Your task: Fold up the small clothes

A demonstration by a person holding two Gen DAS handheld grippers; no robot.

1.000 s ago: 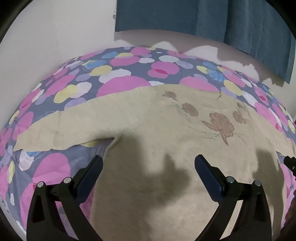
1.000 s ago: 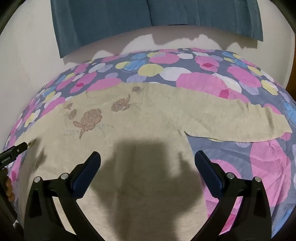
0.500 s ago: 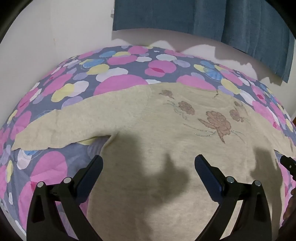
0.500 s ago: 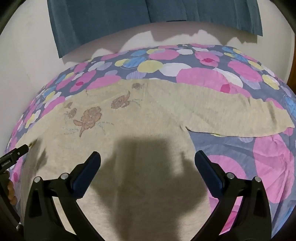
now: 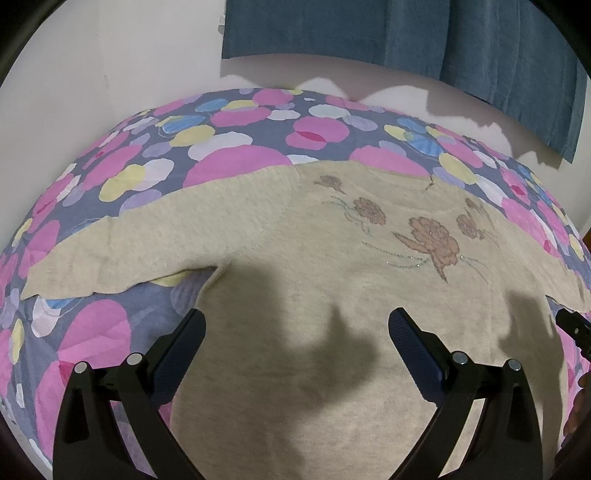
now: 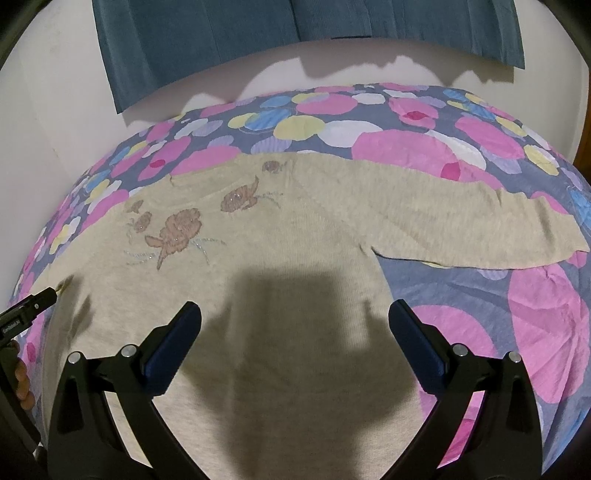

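A beige knit sweater (image 5: 332, 266) with brown flower embroidery lies flat, front up, on a flowered bedspread (image 5: 122, 177); it also shows in the right wrist view (image 6: 295, 258). Its left sleeve (image 5: 122, 254) stretches out to the left, its right sleeve (image 6: 461, 225) to the right. My left gripper (image 5: 295, 325) is open and empty, hovering over the sweater's lower left body. My right gripper (image 6: 295, 317) is open and empty over the lower right body. Each gripper's tip shows at the edge of the other's view.
The flowered bedspread (image 6: 535, 325) covers the whole surface around the sweater. A white wall (image 5: 110, 66) stands behind, with a blue cloth (image 6: 258, 33) hanging on it.
Both grippers have drawn back and up slightly, so the sweater sits a little farther off in both views. Both stay open. The sweater has not moved.
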